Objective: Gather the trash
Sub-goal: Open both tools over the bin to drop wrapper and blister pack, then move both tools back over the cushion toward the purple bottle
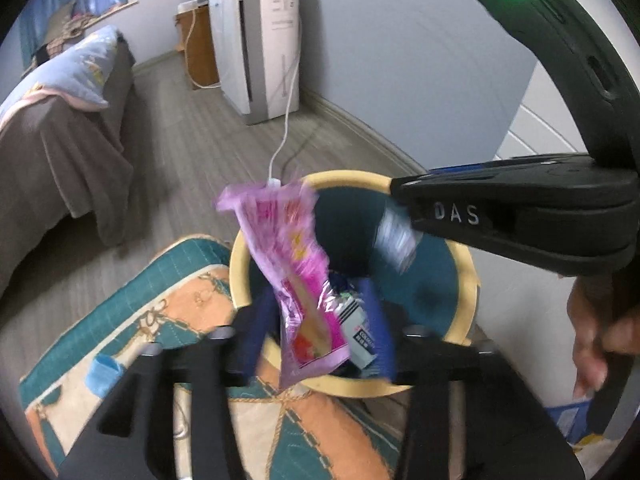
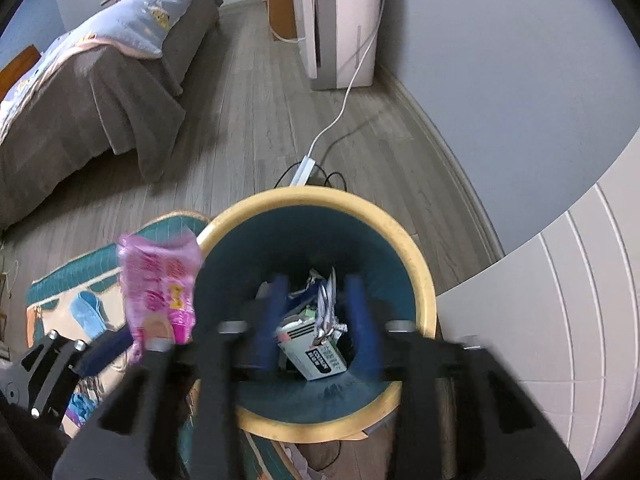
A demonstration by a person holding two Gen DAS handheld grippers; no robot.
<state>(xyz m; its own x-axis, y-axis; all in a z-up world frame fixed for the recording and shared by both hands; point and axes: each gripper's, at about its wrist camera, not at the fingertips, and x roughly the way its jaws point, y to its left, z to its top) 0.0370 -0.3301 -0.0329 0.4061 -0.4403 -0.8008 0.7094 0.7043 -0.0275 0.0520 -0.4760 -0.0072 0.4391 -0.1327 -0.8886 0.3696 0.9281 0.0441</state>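
Note:
A teal bin with a yellow rim [image 1: 276,364] [image 2: 416,264] stands on the floor and holds a white box [image 2: 316,352] and foil scraps. A pink wrapper [image 1: 298,280] hangs blurred between my left gripper's [image 1: 318,332] wide-apart blue fingers [image 1: 376,332], over the bin's near rim; no finger touches it. In the right wrist view the wrapper [image 2: 160,288] sits just left of the bin, above the left gripper's fingertip [image 2: 108,348]. My right gripper [image 2: 318,312] is open and empty over the bin mouth. In the left wrist view it [image 1: 520,216] reaches in from the right.
A teal and orange rug [image 1: 132,340] lies left of the bin with a blue slipper [image 2: 90,312] on it. A bed with a brown cover [image 1: 60,148] stands at the left. A white appliance [image 1: 264,44] and its cable [image 2: 348,92] stand by the far wall. A white cabinet [image 2: 560,300] is at the right.

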